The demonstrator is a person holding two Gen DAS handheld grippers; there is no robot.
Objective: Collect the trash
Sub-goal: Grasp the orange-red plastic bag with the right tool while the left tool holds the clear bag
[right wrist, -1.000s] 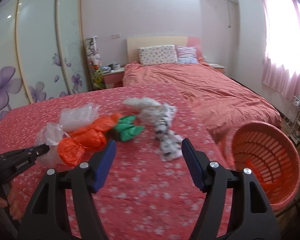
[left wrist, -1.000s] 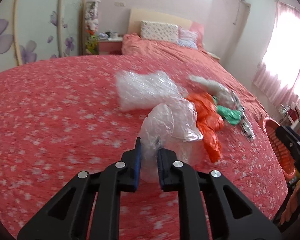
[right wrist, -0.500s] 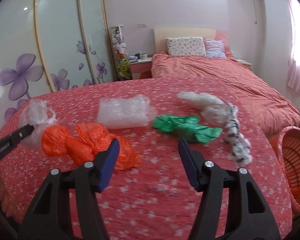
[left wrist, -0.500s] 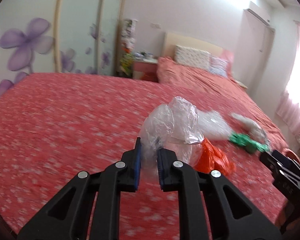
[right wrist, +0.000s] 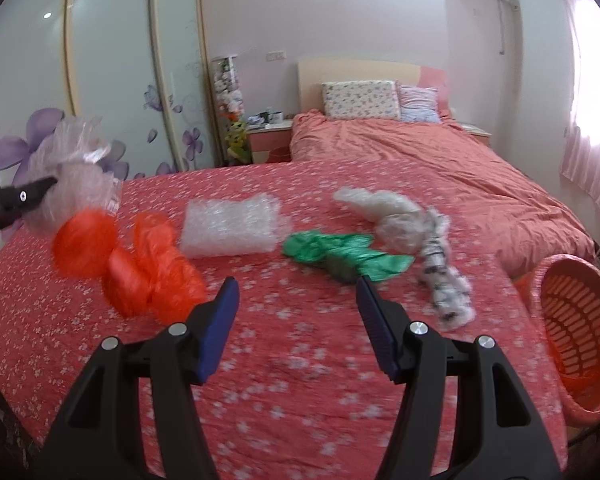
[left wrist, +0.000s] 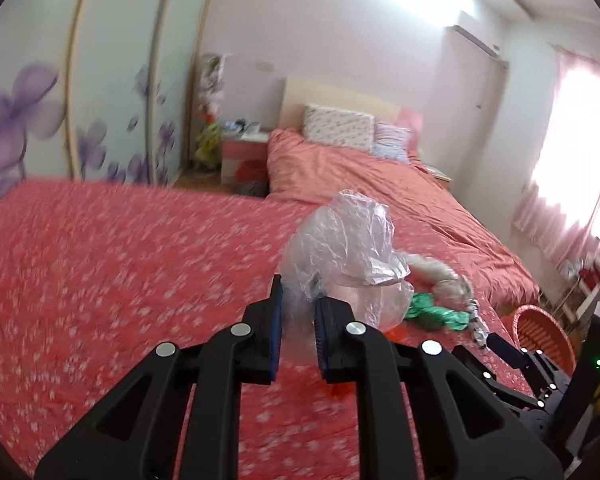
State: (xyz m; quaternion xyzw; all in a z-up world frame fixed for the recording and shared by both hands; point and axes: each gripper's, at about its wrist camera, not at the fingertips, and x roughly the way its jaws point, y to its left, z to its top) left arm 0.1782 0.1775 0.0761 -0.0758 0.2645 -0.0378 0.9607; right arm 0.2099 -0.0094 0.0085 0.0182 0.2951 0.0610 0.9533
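Bedroom, floral red bed (right wrist: 300,360) — orange bag (right wrist: 140,268), bubble wrap (right wrist: 232,226), green bag (right wrist: 340,254) lying on it; basket (right wrist: 576,332) at right edge. Left gripper (left wrist: 296,320) clenched on clear bag (left wrist: 344,256), held aloft; right gripper (right wrist: 296,312) spread wide — unladen.

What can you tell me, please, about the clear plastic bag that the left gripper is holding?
The clear bag is thin, crinkled, see-through film bunched into a puffy wad. The left gripper is shut on its lower part, blue-padded fingers pinching it from both sides, so it stands up above them, lifted off the bed. From the right wrist view it hangs at the far left, above the orange bag; whether they touch is unclear.
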